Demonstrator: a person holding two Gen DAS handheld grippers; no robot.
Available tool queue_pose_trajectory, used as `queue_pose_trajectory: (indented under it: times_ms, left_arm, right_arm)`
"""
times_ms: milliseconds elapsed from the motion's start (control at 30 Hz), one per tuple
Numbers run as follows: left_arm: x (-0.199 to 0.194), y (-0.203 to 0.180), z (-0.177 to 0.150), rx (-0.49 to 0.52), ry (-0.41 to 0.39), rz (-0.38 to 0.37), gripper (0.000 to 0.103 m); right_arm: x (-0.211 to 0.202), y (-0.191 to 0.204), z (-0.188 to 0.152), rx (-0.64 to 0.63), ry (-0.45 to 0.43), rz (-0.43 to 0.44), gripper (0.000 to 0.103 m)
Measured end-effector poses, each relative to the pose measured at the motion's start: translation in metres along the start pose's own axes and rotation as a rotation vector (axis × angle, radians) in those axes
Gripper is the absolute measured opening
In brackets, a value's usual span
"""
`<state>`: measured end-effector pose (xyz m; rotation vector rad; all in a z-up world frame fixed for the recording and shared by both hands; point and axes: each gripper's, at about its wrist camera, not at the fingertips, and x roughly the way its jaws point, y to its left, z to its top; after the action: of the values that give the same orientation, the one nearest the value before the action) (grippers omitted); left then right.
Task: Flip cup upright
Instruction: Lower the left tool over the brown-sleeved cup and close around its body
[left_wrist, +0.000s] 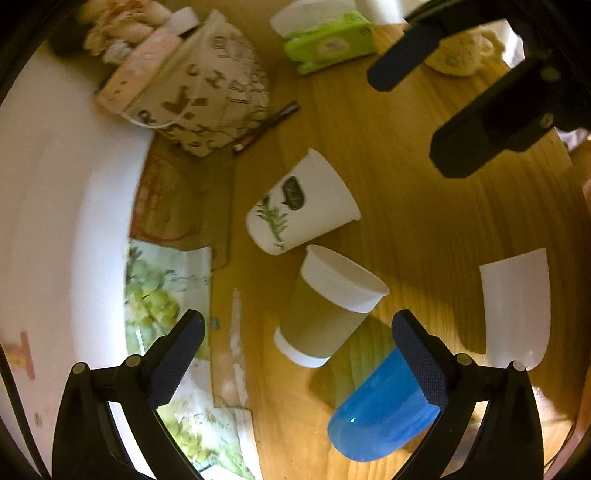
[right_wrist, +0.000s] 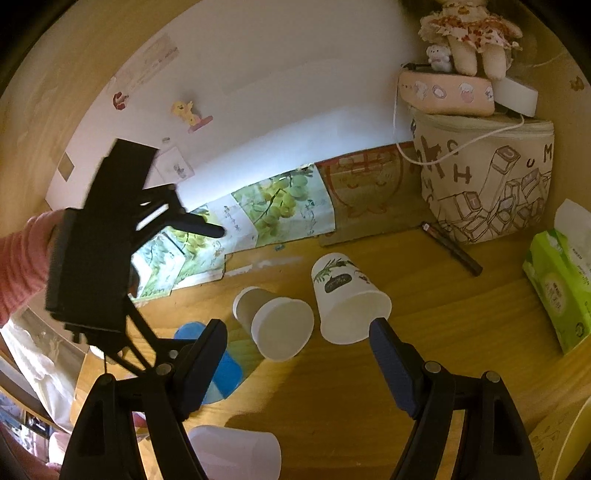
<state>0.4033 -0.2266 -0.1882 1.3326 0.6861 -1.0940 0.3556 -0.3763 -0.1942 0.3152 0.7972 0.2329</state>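
Several cups lie on their sides on the wooden table. A white cup with a leaf print lies in the middle; it also shows in the right wrist view. A brown-sleeved paper cup lies beside it, seen too in the right wrist view. A blue plastic cup and a clear white cup lie nearer. My left gripper is open, above the brown cup. My right gripper is open, just short of the two paper cups' mouths. The right gripper also shows in the left wrist view.
A printed canvas bag with a pink box and a doll on top stands at the back. A green tissue pack lies to the right. A dark pen lies by the bag. Paper sheets lean on the white wall.
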Motion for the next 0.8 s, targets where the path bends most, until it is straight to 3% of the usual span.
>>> queue_pose_trajectory:
  times_ms: [333, 733, 800]
  left_arm:
    - [0.036, -0.009, -0.001, 0.1, 0.08, -0.079, 0.096]
    - [0.051, -0.013, 0.007, 0.174, 0.081, -0.19, 0.094]
    - [0.054, -0.014, 0.009, 0.184, 0.086, -0.211, 0.088]
  right_arm:
    - [0.007, 0.002, -0.007, -0.028, 0.06, 0.042, 0.08]
    - [0.013, -0.012, -0.009, 0.032, 0.121, 0.063, 0.08]
    - [0.013, -0.015, -0.01, 0.042, 0.127, 0.059, 0.08]
